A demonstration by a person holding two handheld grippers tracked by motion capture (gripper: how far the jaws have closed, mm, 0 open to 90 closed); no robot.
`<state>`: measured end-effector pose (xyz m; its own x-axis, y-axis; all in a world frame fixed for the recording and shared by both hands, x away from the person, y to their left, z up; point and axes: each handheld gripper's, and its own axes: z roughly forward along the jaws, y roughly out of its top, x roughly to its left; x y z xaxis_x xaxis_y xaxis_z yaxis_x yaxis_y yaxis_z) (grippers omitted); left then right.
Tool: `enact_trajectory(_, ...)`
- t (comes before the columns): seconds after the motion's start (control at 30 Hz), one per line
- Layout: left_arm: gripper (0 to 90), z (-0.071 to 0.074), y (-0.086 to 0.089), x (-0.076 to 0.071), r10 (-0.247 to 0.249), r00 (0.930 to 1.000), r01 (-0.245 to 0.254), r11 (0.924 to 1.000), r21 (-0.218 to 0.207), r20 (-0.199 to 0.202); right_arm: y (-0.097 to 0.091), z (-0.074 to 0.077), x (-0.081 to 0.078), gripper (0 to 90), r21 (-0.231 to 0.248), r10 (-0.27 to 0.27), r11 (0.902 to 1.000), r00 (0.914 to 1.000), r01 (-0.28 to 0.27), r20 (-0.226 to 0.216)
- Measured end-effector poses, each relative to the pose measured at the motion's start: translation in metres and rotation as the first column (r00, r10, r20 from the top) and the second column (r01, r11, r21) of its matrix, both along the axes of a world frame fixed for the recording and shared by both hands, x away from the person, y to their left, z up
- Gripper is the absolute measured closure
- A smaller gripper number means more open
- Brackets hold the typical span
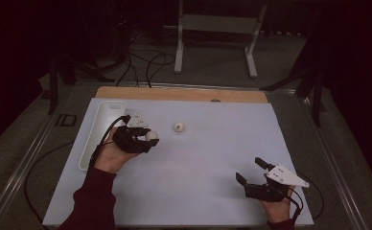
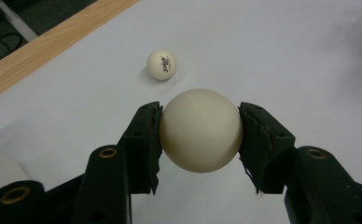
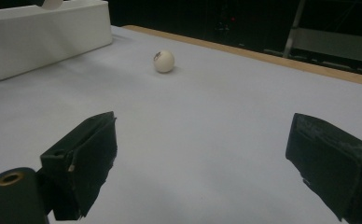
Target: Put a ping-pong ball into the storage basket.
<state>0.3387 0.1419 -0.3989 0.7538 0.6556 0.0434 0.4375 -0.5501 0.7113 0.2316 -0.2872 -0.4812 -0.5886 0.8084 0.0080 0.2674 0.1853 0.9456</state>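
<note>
My left gripper [image 1: 149, 139] [image 2: 200, 131] is shut on a plain white ping-pong ball [image 2: 200, 130] [image 1: 151, 135], pinched between both pads just right of the tray. A second white ball with a dark logo [image 1: 178, 127] [image 2: 161, 65] [image 3: 163, 61] lies loose on the white table a short way beyond it. Near the table's front right, my right gripper [image 1: 251, 170] [image 3: 202, 163] stands wide open and holds nothing.
A long white tray [image 1: 99, 132] [image 3: 44, 37] runs along the table's left side. A wooden strip [image 1: 181, 94] edges the far side of the white table [image 1: 213, 163]. Cables and a white metal stand [image 1: 217, 33] are on the floor beyond.
</note>
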Motion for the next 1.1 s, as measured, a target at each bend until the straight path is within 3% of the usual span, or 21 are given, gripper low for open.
enact_trajectory(1.1,51.4,0.003,0.024,0.003,0.044,0.9990,-0.044,0.9990,0.006,0.005,0.000,0.000,0.000,8.5,0.000,0.001,1.0000,1.0000,-0.001,-0.003)
